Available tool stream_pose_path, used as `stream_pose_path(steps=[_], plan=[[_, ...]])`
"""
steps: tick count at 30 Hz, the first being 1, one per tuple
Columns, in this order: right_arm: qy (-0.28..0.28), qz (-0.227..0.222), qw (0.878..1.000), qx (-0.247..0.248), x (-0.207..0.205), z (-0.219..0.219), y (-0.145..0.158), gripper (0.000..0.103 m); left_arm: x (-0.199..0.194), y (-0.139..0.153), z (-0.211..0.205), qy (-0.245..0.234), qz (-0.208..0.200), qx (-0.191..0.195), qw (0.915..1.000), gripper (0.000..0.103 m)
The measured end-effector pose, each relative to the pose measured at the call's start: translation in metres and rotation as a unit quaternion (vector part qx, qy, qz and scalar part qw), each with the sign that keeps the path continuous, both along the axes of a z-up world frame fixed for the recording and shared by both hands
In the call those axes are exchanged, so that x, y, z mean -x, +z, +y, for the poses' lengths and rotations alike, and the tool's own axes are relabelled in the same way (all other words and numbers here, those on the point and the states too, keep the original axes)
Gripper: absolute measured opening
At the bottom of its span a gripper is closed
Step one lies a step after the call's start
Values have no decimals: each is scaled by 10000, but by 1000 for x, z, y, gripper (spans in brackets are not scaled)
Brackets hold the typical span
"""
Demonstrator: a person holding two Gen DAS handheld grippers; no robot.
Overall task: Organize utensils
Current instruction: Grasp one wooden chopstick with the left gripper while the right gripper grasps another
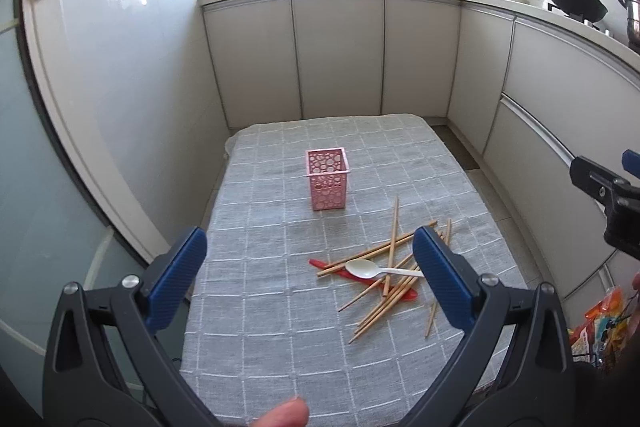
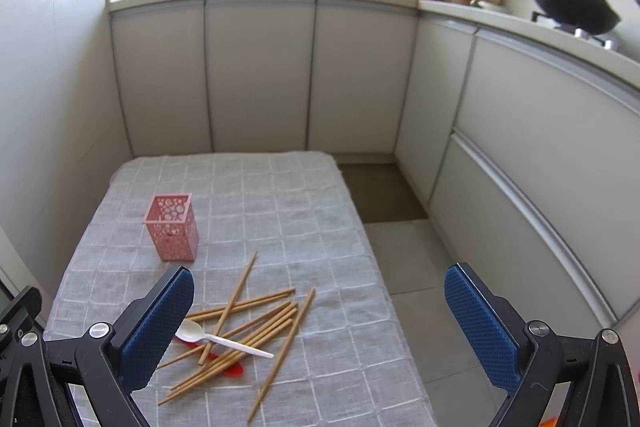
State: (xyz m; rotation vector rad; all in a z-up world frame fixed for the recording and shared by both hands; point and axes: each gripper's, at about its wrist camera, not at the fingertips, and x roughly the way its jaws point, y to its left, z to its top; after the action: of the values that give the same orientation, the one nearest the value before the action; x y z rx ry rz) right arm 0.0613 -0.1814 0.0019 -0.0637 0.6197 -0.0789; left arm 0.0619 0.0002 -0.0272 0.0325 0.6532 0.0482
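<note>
the left gripper (image 1: 310, 281) hangs above the near part of the worktop (image 1: 280, 339), its blue fingers (image 1: 176, 279) spread wide with nothing between them. the right gripper (image 2: 320, 327) is likewise spread wide and empty, held over the right near edge of the worktop, partly above the floor (image 2: 404, 259).

a pink holder (image 1: 327, 183) with round cut-outs stands upright toward the far left of the grey checked cloth, well apart from the rest, and looks empty, though its inside is only partly visible. near and to the right of it lies a loose heap of wooden chopsticks (image 2: 244, 331), crossing each other at many angles. a white spoon (image 2: 218, 339) rests on top of the heap, bowl to the left. a red utensil (image 1: 360, 279) lies under the chopsticks, mostly covered. a fingertip (image 1: 286, 413) shows at the near edge of the left wrist view. cabinets (image 2: 260, 75) line the far side.
</note>
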Motion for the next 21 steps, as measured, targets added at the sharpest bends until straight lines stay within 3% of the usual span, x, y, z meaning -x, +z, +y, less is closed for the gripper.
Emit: stream_pose_path(steps=[4, 11, 15, 18, 21], plan=[[117, 444, 9989, -97, -40, -7, -12, 103, -36, -11, 3, -250, 306, 531, 9978, 102], [-90, 1407, 9894, -348, -109, -27, -80, 103, -99, -55, -17, -650, 1053, 478, 9912, 102], [-296, 2256, 9707, -767, -142, -51, -134, 103, -137, -91, -33, -921, 1666, 630, 9797, 102], [-380, 2424, 9643, -994, -162, -64, -148, 103, -167, -114, -53, -1140, 1959, 567, 9723, 100], [-427, 2474, 9591, -1307, -179, -76, -157, 100, -202, -136, -76, -1317, 2186, 541, 9654, 89]])
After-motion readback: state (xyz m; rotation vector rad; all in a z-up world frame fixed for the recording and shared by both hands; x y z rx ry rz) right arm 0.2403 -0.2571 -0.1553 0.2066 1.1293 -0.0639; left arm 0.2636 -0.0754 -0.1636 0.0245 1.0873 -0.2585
